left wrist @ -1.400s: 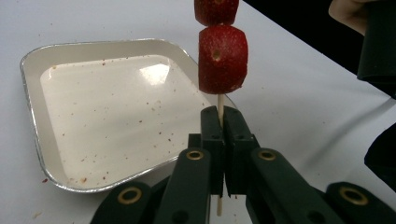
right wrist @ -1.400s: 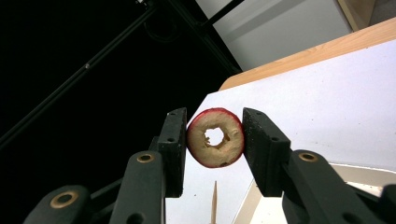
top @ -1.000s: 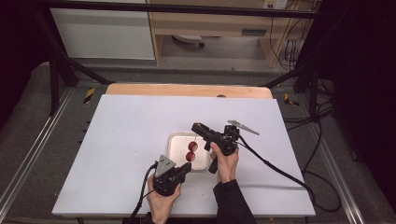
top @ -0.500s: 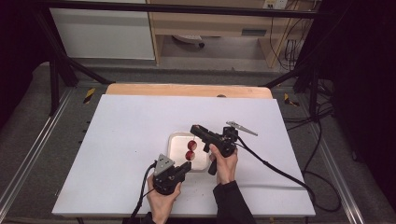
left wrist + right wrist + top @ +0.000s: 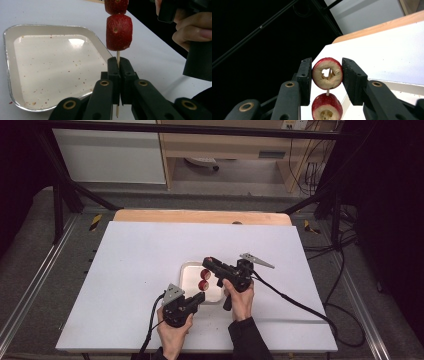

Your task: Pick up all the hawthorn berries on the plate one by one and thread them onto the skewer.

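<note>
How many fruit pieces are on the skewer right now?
2. The upper piece sits between the right gripper jaws; the lower piece is just above the left gripper, which clamps the skewer. The tray holds only crumbs.

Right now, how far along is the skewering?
Done: one red fruit piece sits threaded on the skewer, which the left gripper clamps. In hand: the right gripper holds a second piece on the stick. Left: letting go; tray holds only crumbs.
</note>
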Tool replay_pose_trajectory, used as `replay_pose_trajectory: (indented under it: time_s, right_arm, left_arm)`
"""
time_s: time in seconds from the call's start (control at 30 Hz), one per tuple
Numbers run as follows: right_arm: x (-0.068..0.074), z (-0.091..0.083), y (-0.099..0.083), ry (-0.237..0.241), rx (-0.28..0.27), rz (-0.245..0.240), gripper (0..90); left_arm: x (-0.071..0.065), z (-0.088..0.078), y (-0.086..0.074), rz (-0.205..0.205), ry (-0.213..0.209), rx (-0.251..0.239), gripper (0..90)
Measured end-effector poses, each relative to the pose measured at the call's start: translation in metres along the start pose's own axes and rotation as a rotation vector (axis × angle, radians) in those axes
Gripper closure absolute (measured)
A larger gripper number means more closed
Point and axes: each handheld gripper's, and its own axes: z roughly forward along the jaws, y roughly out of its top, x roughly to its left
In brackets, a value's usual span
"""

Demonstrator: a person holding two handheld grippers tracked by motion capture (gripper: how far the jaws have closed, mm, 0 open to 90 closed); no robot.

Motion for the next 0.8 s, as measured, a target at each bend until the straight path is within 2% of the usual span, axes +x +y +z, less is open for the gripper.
replay_pose_trajectory:
  time_s: [0.33, 0.47, 0.53, 0.6, 0.63, 0.7, 0.73, 0.8]
  right_arm:
    - [0.000, -0.003, 0.000, -0.016, 0.027, -0.065, 62.2]
    - [0.000, -0.003, 0.002, -0.012, 0.051, -0.068, 61.8]
    - [-0.001, -0.005, 0.004, -0.017, 0.070, -0.073, 58.9]
    - [-0.001, -0.007, 0.006, -0.031, 0.083, -0.094, 51.2]
    - [-0.001, -0.010, 0.009, -0.054, 0.105, -0.129, 47.1]
    - [-0.001, -0.012, 0.011, -0.058, 0.118, -0.143, 43.6]
    - [-0.002, -0.015, 0.012, -0.082, 0.145, -0.171, 36.4]
    - [-0.005, -0.017, 0.013, -0.111, 0.181, -0.214, 30.1]
  left_arm:
    - [0.000, 0.003, -0.002, 0.005, -0.013, 0.019, 88.3]
    - [0.002, 0.004, -0.004, 0.028, -0.006, 0.020, 88.3]
    - [0.003, 0.002, -0.005, 0.034, -0.006, 0.016, 88.3]
    - [0.005, 0.000, -0.004, 0.043, 0.002, 0.014, 88.3]
    - [0.007, -0.002, -0.004, 0.051, 0.008, 0.019, 88.3]
    - [0.008, -0.003, -0.003, 0.059, 0.012, 0.020, 88.3]
    - [0.010, -0.004, -0.003, 0.075, 0.018, 0.026, 88.3]
    - [0.012, -0.006, -0.003, 0.082, 0.025, 0.033, 88.3]
